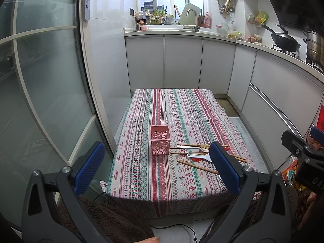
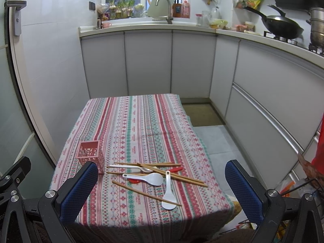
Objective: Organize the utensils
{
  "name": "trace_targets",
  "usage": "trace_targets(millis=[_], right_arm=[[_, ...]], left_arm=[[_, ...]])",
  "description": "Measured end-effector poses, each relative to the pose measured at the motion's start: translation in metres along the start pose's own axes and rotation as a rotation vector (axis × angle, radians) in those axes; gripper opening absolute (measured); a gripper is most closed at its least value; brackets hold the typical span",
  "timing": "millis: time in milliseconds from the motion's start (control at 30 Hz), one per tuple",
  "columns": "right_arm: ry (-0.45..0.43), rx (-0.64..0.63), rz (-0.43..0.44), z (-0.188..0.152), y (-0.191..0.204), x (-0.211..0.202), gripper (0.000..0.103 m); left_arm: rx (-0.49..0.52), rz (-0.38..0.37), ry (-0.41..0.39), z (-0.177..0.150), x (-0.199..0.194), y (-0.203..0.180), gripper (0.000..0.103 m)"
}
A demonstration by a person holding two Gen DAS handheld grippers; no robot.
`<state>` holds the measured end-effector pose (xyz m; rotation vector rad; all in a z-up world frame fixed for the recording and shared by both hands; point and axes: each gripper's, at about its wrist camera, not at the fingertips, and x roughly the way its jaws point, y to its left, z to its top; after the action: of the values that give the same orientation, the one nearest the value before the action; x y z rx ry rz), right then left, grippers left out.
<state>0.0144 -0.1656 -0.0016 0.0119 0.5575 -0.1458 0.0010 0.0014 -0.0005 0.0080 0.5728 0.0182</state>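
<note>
- Left gripper [image 1: 156, 168] & right gripper [image 2: 162, 190]: both spread wide, nothing held, short of table.
- Chopsticks [image 2: 172, 177], rice paddles [image 2: 169, 192] lie loose right of pink holder [image 2: 91, 155].
- Prob. step 1; next: pinch one utensil, drop upright in holder.

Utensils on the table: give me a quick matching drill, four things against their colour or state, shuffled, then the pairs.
Things:
1. holder
2. chopsticks
3. rice paddle
4. left gripper

Colour or state:
A. white, lying nearest the table's front edge
B. pink, upright, nothing visible inside
C. jaws wide apart, holding nothing
D. wooden, scattered flat on the tablecloth

Pairs: 1-B, 2-D, 3-A, 4-C
</note>
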Motion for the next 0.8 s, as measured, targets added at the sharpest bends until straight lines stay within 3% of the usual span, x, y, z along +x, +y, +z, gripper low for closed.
trace_targets(millis=[800], right_arm=[[0.024, 0.001, -0.006, -0.002, -0.006, 0.018, 0.103]], left_arm=[[0.013, 0.016, 0.019, -0.001, 0.016, -0.003, 0.102]])
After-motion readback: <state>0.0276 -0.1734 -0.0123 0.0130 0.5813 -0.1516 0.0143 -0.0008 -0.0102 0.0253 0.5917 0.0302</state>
